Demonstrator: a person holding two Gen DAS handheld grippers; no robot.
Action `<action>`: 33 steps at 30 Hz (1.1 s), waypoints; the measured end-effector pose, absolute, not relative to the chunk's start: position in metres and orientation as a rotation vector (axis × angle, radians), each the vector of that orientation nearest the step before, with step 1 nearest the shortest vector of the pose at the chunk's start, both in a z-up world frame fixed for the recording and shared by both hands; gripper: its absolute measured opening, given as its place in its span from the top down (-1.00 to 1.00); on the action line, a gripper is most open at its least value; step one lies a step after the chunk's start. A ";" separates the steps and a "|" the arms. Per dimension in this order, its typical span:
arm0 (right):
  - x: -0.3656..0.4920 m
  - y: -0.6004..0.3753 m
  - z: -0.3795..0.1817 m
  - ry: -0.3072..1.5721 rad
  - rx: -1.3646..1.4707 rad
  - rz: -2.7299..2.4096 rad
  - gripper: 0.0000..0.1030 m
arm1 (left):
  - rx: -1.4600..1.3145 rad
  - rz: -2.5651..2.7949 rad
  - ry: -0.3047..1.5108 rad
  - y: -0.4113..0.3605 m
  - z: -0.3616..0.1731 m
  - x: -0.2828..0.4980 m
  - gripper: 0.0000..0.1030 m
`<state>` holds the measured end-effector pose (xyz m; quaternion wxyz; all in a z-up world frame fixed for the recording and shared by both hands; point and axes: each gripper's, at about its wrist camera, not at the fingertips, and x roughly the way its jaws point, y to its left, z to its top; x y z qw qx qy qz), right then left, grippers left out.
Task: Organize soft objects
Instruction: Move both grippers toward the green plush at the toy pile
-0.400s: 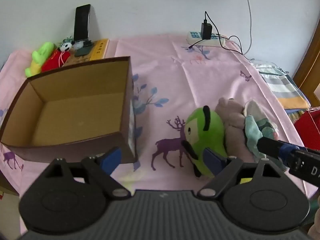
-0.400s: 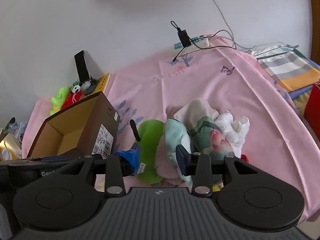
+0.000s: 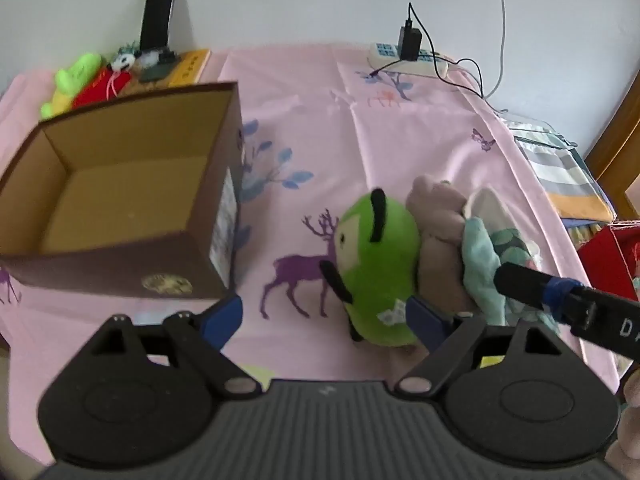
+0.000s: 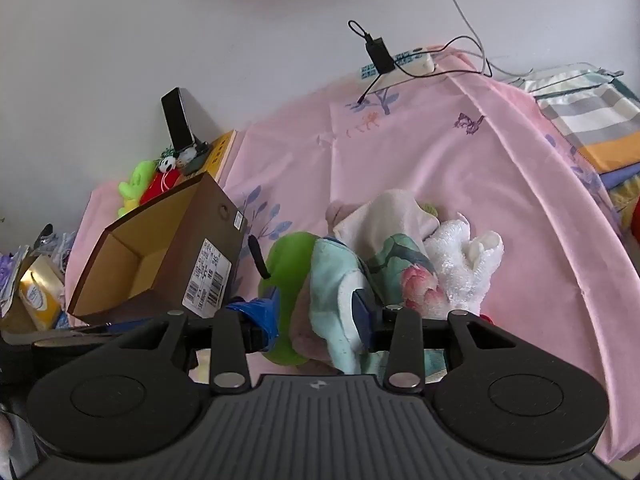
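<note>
Two grippers work the pile of soft things: the right gripper (image 4: 316, 316) has its fingers closed around the teal cloth (image 4: 338, 300), and the left gripper (image 3: 322, 318) is spread wide, its right finger touching the green plush (image 3: 376, 276). The pile lies on the pink sheet (image 3: 320, 120), just right of the open cardboard box (image 3: 120, 196).

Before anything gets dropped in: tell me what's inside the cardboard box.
The cardboard box shows only its bare brown floor and inner walls in the left wrist view. The strip behind its near wall is hidden.
</note>
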<state>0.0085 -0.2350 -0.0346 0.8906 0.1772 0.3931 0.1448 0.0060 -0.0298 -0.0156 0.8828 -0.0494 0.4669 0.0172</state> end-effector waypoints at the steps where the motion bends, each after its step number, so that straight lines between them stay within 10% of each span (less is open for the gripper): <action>1: 0.011 -0.234 -0.035 0.817 0.370 0.302 0.56 | -0.115 0.039 0.981 -0.031 -0.018 0.005 -0.71; 33: 0.021 -0.285 -0.032 0.852 0.354 0.355 0.58 | -0.094 0.004 1.026 -0.058 -0.029 0.024 -0.71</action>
